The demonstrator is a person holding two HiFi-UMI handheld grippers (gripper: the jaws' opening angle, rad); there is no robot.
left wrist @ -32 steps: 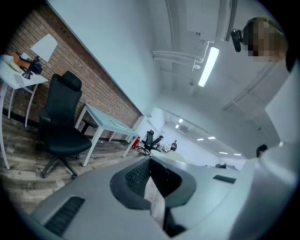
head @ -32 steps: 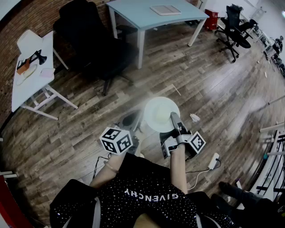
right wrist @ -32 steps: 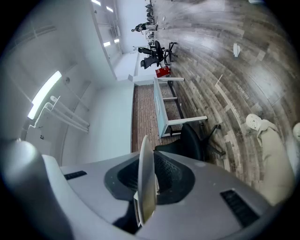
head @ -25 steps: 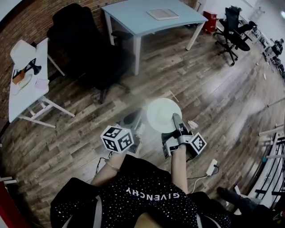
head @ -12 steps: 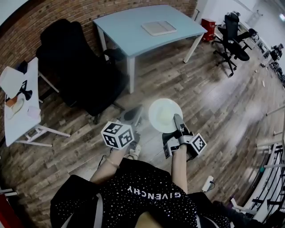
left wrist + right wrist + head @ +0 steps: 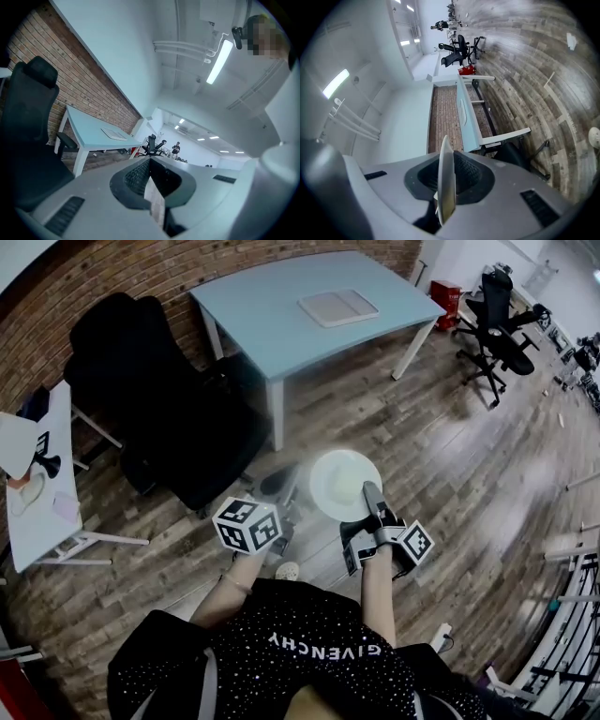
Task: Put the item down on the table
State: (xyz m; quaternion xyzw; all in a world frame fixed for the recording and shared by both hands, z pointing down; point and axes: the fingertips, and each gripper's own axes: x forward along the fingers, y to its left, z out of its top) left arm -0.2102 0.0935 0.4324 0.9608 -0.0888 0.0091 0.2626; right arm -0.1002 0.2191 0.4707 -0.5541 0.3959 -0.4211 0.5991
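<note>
Here's the white round plate (image 6: pixel 342 482), well short of the light blue table (image 6: pixel 281 310) and hanging over the wood-plank floor (image 6: pixel 450 456), not over the tabletop at all. The right gripper (image 6: pixel 369 491) has its jaws clamped narrowly on the plate's near rim; in the right gripper view the plate shows edge-on, pinched between the pads. The left gripper (image 6: pixel 280 484) has its jaws together and carries nothing I can name, only a pale sliver at the seam. So the put-down is not yet done, and the danger looks plain: one thin bite on the rim, with the whole disc sticking out beyond it. Any jolt could let the plate tip or slide out of the pads, and that floor would not forgive it. The bulky black office chair (image 6: pixel 178 418) stands at the table's near left corner, a likely thing to bump. On the table lies a flat pale rectangular pad (image 6: pixel 337 307); landing half on it would leave the plate rocking.
</note>
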